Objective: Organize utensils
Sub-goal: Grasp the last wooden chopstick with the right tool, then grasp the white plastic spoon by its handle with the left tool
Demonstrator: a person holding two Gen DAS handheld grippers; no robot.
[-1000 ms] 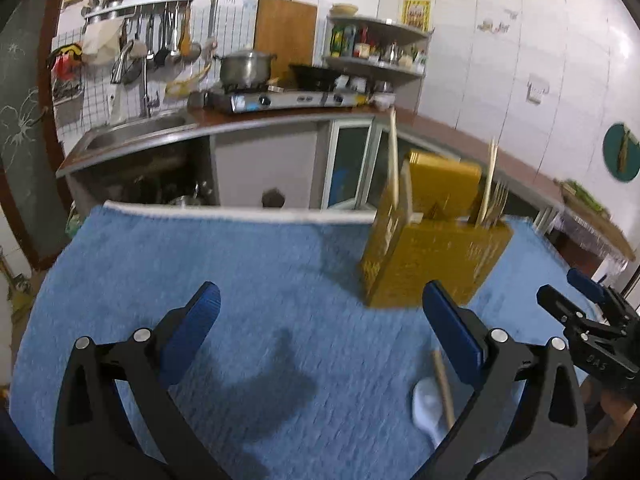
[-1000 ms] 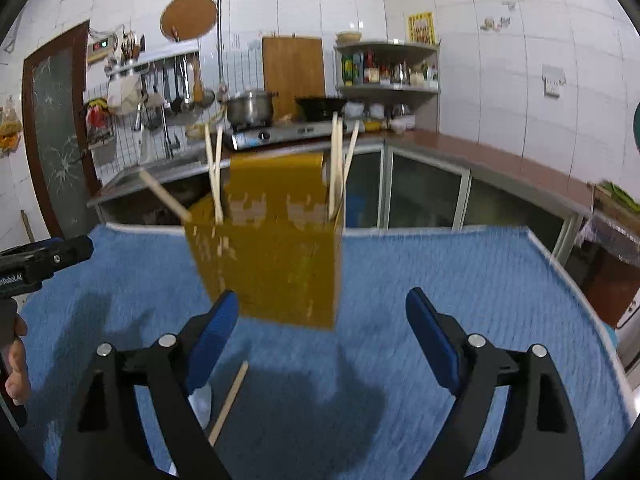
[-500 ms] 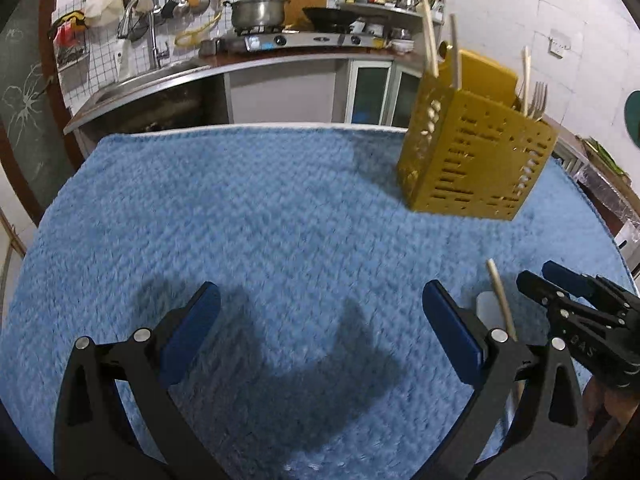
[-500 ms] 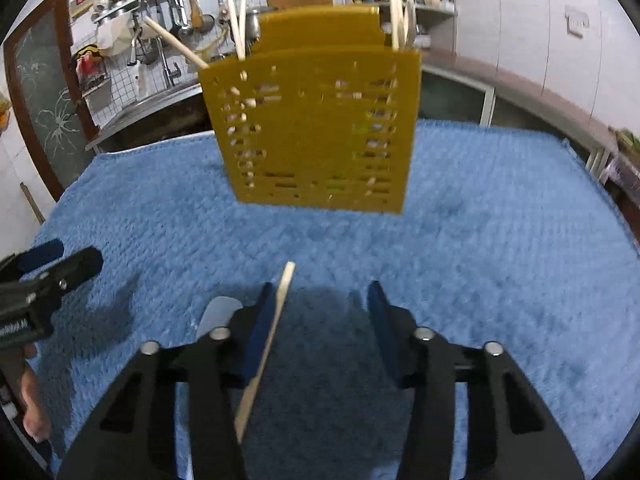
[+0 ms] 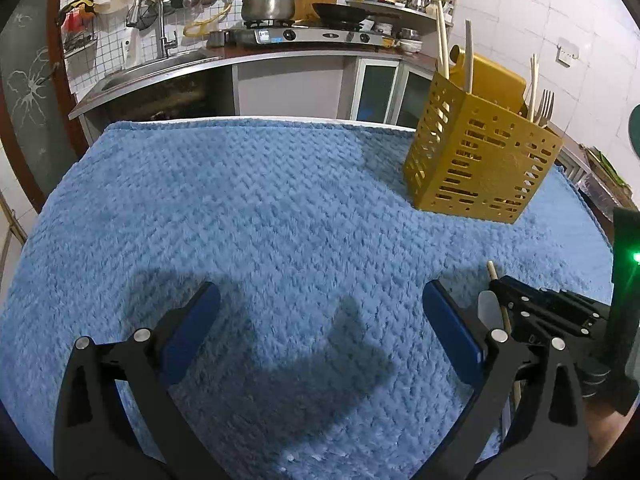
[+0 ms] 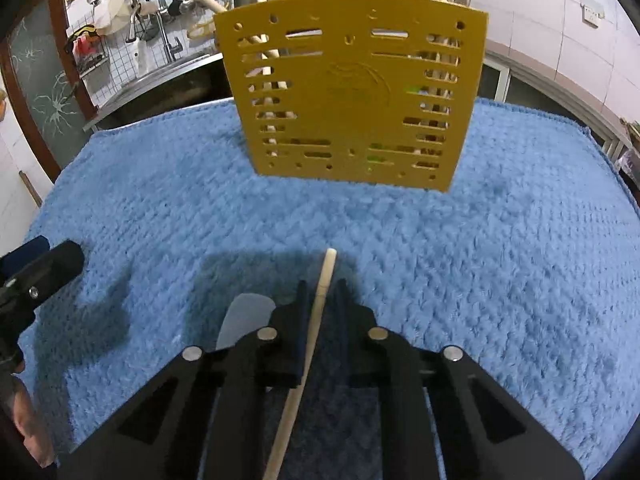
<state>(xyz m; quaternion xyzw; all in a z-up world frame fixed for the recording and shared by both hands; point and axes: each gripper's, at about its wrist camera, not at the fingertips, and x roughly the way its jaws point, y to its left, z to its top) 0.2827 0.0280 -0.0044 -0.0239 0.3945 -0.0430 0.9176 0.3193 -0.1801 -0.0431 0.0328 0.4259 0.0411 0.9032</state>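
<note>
Two tongs over a counter draped in blue textured towel (image 6: 500,264). Right tongs (image 6: 320,296): closing on a pale wooden stick handle (image 6: 326,276) lying on the towel, a white spatula blade (image 6: 244,320) just beside. Left tongs (image 5: 320,316): apart, empty. Yellow perforated plastic utensil caddy (image 6: 352,92) stands beyond, holding chopsticks and a fork (image 5: 545,106).

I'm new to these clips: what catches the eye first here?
The yellow holder stands at the far side of the blue towel, with sticks and a fork poking out. Nearer, the right gripper is closing its fingers around a wooden stick lying on the towel, beside a white spoon.
</note>
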